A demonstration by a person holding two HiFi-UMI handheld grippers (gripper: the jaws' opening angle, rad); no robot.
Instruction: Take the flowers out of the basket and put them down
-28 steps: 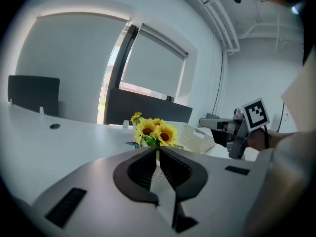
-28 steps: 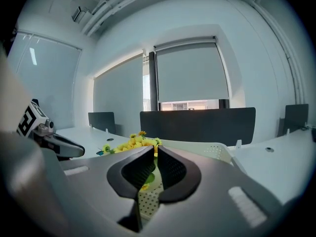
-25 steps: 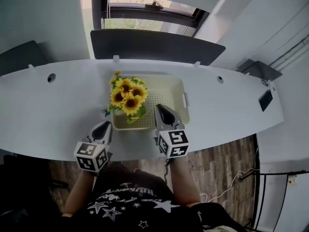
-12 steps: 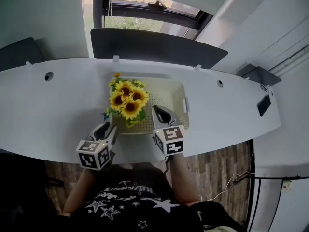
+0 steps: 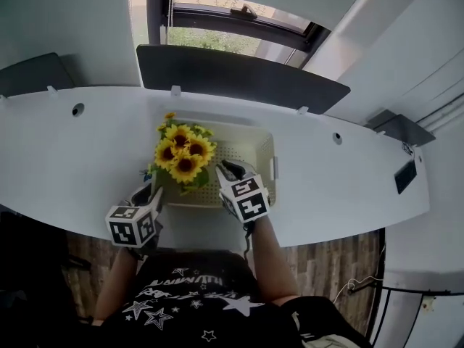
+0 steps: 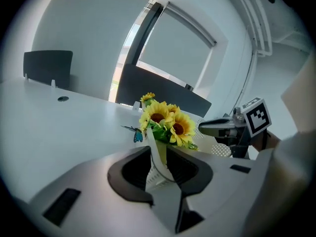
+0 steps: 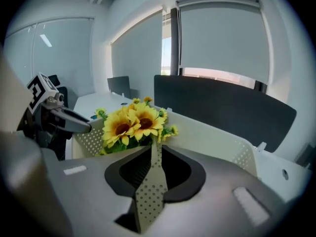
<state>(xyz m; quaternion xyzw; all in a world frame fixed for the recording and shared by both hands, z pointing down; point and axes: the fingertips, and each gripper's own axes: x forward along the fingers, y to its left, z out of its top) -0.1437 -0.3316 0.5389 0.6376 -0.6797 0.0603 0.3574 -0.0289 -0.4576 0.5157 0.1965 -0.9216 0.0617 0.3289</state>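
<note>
Change since the earlier frame: both grippers have dropped to the near edge of the basket (image 5: 246, 151). The right gripper (image 5: 228, 169), earlier over its interior, is now at the front wall. The left gripper (image 5: 148, 194) has come in from the desk (image 5: 348, 187) to the near left corner.
Flowers (image 5: 180, 154): a bunch of sunflowers, not yet taken out, standing in the left part of the basket with a small blue butterfly (image 6: 138, 135) on its left side.
Basket: pale and perforated, resting on the desk, its right part bare.
Left gripper: the jaws have just opened and drawn partly in again. The basket's corner wall stands between them and they seem to bear on it, though the wide view leaves the contact unsure.
Right gripper: jaws nearly together, pinching the perforated front wall.
Governing relation: the bunch lies just beyond both grippers and between them, up and to the right of the left one and to the left of the right one. The left gripper is the nearer. The long axis appears roughly upright, with the heads above the rim and the stems hidden behind the wall.
Judgement: neither gripper holds the flowers. Reaching them calls for one gripper to let go of the wall and close from the side below the heads.
Surroundings: a dark partition panel (image 5: 239, 78) runs behind the desk.
</note>
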